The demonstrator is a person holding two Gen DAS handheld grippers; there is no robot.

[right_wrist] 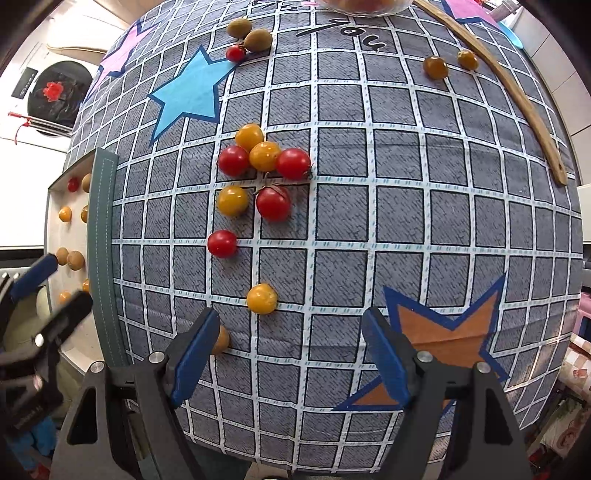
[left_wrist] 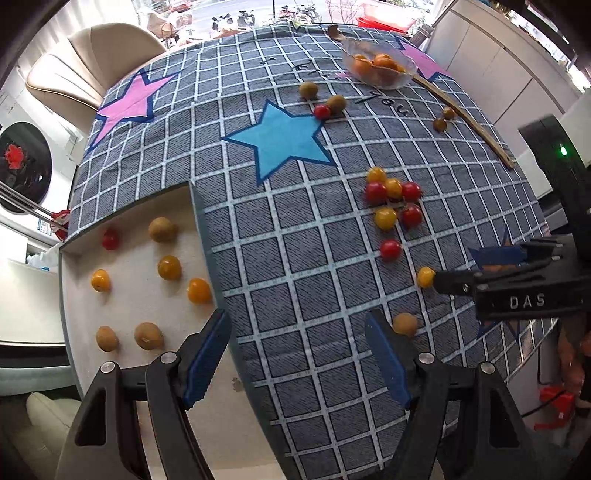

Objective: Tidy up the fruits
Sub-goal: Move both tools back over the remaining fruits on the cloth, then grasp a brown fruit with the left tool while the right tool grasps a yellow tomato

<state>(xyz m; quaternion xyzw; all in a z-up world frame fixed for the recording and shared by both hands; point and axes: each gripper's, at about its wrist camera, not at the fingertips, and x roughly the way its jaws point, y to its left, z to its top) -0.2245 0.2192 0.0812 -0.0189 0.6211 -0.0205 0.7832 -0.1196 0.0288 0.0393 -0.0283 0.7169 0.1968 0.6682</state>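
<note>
Clearly both the left tool (left_wrist: 297, 356) and right tool (right_wrist: 288, 354) gape wide and empty; the nearest yellow tomato (right_wrist: 262, 298) is light, smooth, squashable: pinch gently across its middle.

Beyond your desk (left_wrist: 280, 236) stands a beige chair (left_wrist: 85, 70), white cabinets (left_wrist: 498, 74), and a daylit window (left_wrist: 240, 14).

My right claw (left_wrist: 461, 271) reads "DAS" on its side; the far cloth (right_wrist: 406, 221) reads "you".
</note>
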